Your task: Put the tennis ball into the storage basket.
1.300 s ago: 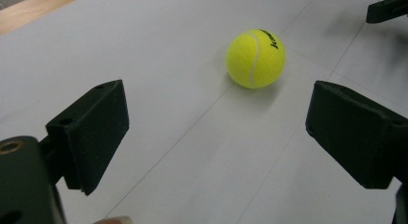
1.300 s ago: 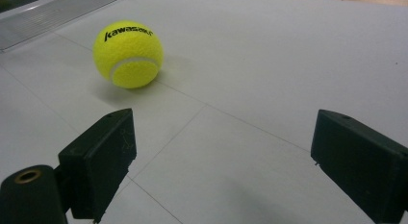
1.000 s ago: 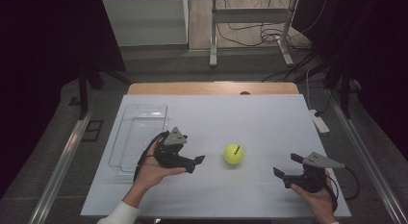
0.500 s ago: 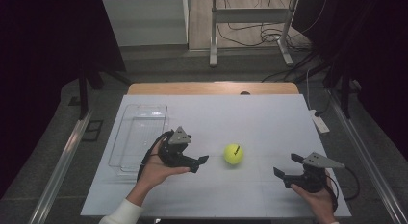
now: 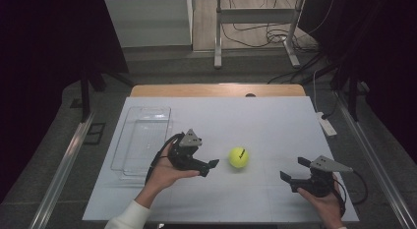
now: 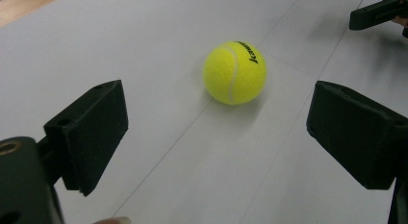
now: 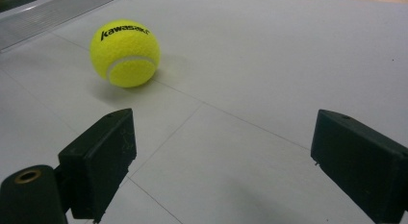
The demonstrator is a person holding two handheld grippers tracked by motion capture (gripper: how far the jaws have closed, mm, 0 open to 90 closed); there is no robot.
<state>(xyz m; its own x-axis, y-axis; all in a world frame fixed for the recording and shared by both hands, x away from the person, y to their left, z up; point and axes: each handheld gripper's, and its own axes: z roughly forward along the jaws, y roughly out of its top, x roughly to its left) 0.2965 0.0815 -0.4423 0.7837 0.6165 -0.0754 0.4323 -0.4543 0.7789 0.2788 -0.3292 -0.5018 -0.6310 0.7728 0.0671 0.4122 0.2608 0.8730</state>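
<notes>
The left gripper [image 5: 210, 166] sat w/ its jaws spread wide and nothing between them, aimed at approx 3 o'clock across the table in the high view. In the left gripper view the tennis ball [image 6: 235, 72] lay dead ahead at 12 o'clock, centred in the gap betw. the two black jaws but apart from them, not yet inside. In the high view the ball [image 5: 238, 157] rested on the white table [image 5: 275, 121] near mid-table, just beyond the left jaw tips. The right gripper [image 5: 294, 172] was also spread and empty, well apart from the ball, which lay off at approx 10 o'clock from it; the right gripper view had the ball [image 7: 124, 53] up at 11 o'clock, off-axis. So the left hand was clearly nearer and already lined up; probably a short straight push fwd would bring the jaws round it. Being round, the ball had no long axis to match. A clear plastic tray [image 5: 143, 140] lay at approx 10 o'clock from the left gripper, empty.
</notes>
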